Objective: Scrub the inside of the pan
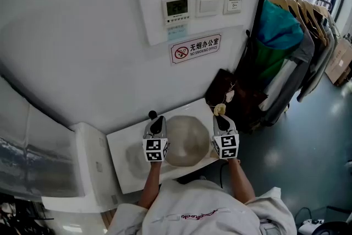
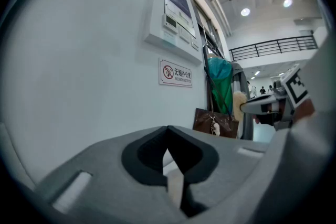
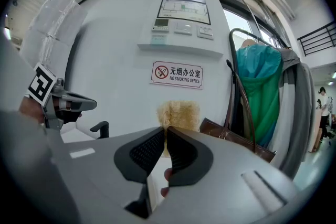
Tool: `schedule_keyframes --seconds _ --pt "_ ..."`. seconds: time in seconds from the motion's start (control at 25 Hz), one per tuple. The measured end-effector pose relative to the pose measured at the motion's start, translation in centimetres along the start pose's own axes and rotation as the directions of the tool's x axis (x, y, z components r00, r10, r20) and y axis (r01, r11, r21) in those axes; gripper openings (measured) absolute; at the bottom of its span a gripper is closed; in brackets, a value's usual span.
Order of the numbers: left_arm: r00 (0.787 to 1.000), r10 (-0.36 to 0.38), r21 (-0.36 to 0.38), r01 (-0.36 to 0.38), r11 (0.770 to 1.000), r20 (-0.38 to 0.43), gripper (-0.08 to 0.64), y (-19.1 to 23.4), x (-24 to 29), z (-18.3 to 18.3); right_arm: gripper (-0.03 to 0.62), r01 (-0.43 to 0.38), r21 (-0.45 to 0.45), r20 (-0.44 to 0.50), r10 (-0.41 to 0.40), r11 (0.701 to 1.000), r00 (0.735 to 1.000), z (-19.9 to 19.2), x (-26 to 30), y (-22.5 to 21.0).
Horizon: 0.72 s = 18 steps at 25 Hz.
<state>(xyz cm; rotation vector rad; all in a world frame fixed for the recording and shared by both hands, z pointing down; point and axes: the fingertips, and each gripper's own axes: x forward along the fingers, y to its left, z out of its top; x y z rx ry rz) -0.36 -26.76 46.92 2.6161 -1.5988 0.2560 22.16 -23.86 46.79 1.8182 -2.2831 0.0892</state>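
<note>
A grey round pan [image 1: 188, 141] lies on the white table [image 1: 125, 169] between my two grippers. Its black handle [image 1: 152, 115] pokes out past my left gripper [image 1: 155, 121] and also shows in the right gripper view as a dark handle [image 3: 100, 128] low over the table. The left gripper [image 2: 167, 131] is shut, and I see nothing between its jaws. My right gripper [image 1: 221, 117] is shut on a yellowish fibrous scrubber [image 3: 178, 113], held above the pan's right rim. Both grippers point at the wall. The pan's inside is not visible in either gripper view.
A brown bag [image 1: 226, 91] leans at the table's far right corner, beside a clothes rack [image 1: 291, 36] full of garments. A white cabinet [image 1: 82, 173] adjoins the table on the left. The wall carries a no-smoking sign [image 1: 196, 48] and switches.
</note>
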Motion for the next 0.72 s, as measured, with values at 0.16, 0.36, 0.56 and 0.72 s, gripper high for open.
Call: schedule_keyframes --seconds 0.16,0.36,0.56,0.72 --pt "1.0 0.001 -0.003 -0.001 1.0 -0.006 0.0 0.2 0.2 -0.2 0.025 0.007 -0.004 -0.008 -0.007 1.0 1.0 -0.2 0.3 -0.2" --pt "1.0 -0.001 -0.007 0.001 1.0 -0.023 0.0 0.2 0.4 -1.0 0.025 0.009 -0.005 -0.017 -0.009 1.0 1.0 -0.5 0.5 -0.1" --pt "1.0 -0.006 -0.008 0.005 1.0 -0.023 0.0 0.2 0.6 -1.1 0.025 0.006 -0.008 -0.026 -0.006 1.0 1.0 -0.7 0.8 0.2" --pt "1.0 -0.003 -0.005 0.003 1.0 -0.019 0.0 0.3 0.7 -1.0 0.025 -0.001 -0.008 -0.015 0.001 1.0 1.0 -0.7 1.1 0.5"
